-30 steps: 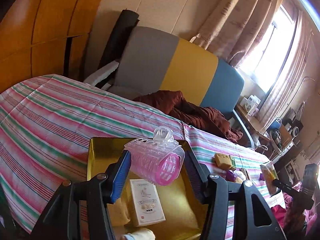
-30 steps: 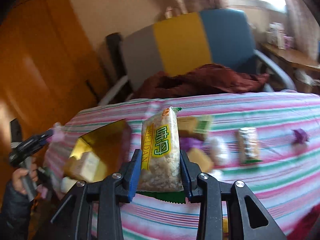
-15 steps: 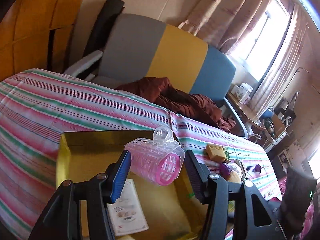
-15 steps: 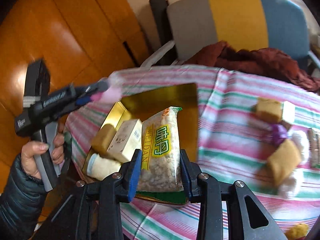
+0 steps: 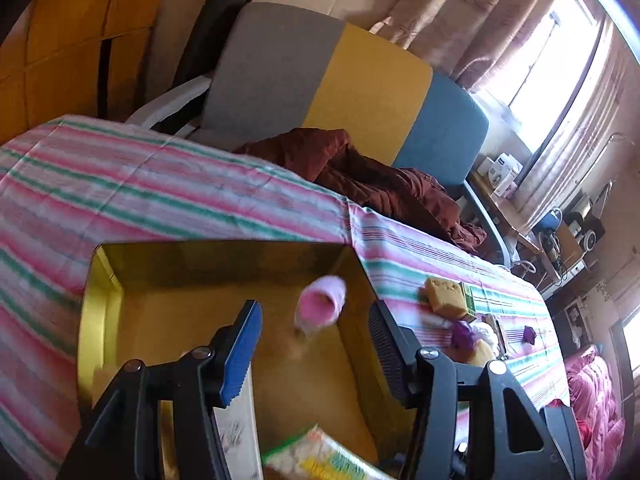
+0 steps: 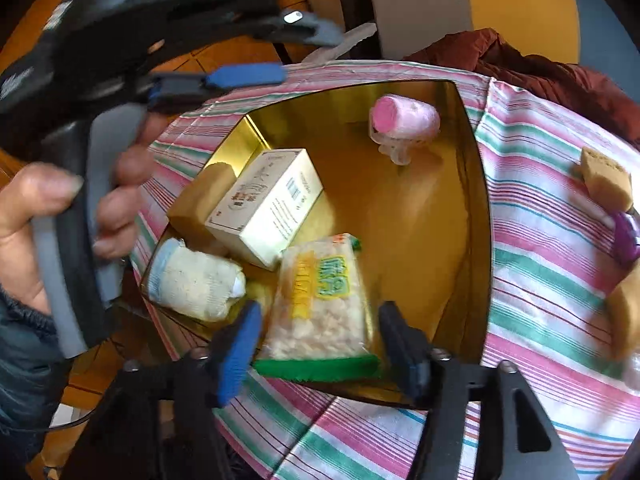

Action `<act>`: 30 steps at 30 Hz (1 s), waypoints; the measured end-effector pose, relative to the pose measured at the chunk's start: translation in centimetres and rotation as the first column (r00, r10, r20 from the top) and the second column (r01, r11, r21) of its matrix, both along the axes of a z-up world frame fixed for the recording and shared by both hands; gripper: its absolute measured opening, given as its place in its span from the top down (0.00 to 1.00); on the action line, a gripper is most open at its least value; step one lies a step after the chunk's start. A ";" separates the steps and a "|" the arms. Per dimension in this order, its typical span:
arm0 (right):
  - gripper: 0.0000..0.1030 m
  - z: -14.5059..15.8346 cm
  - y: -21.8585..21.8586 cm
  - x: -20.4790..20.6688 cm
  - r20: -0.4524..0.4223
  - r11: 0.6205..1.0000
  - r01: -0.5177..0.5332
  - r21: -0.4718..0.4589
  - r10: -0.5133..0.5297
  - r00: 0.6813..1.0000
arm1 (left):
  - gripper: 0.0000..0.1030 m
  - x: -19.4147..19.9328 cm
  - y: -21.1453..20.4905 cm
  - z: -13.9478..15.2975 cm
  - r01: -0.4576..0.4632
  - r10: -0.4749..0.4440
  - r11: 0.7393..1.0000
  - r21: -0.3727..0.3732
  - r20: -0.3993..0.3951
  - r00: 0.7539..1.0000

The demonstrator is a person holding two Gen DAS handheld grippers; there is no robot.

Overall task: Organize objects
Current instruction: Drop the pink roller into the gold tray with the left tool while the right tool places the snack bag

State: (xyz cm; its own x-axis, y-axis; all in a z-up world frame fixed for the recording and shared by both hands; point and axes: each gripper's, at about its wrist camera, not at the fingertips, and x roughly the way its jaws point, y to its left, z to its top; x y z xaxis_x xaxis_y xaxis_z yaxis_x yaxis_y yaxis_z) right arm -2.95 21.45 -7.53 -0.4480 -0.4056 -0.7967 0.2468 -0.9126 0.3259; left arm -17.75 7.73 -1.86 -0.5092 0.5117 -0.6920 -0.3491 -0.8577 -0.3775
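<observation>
The gold box [image 5: 92,320] stands on the striped tablecloth. A pink hair roller [image 5: 322,302] lies loose in its far corner [image 6: 404,124], blurred in the left wrist view. My left gripper [image 5: 312,344] hangs open above the box with nothing between its fingers, and it shows in the right wrist view [image 6: 308,54] with a hand on its handle. My right gripper [image 6: 320,344] is opening over the box's near side. The snack packet [image 6: 320,300] lies between its jaws on the box floor, and the pads stand clear of it.
Also in the box [image 6: 472,200] are a white carton [image 6: 264,204], a white cloth roll [image 6: 192,280] and a tan block [image 6: 204,196]. A tan block [image 5: 444,296] and a purple thing [image 5: 462,332] lie on the cloth at right. A chair with a brown garment [image 5: 380,184] stands behind the table.
The pink roller has left the left jaws and dropped into the box. My right gripper came down over the box and its jaws parted from the snack packet, which now lies inside.
</observation>
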 end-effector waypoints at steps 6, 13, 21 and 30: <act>0.06 1.6 0.2 1.7 -0.104 0.995 0.042 0.087 -0.033 0.994 | 0.46 3.7 -2.5 0.4 -0.057 0.054 0.997 -0.045 -0.055 0.997; 0.00 4.6 -0.9 3.6 -0.362 0.951 0.189 0.246 -0.090 0.928 | 0.45 8.3 -3.8 0.8 -0.093 0.081 0.992 -0.086 -0.132 0.988; 0.00 4.6 -1.3 3.7 -0.356 0.907 0.271 0.324 -0.149 0.923 | 0.45 10.7 -4.8 0.6 -0.158 0.138 0.980 -0.124 -0.154 0.978; 0.00 3.7 -0.7 5.4 -0.324 0.948 0.236 0.214 -0.159 0.933 | 0.45 13.1 -5.1 1.3 -0.221 0.170 0.954 -0.202 -0.242 0.955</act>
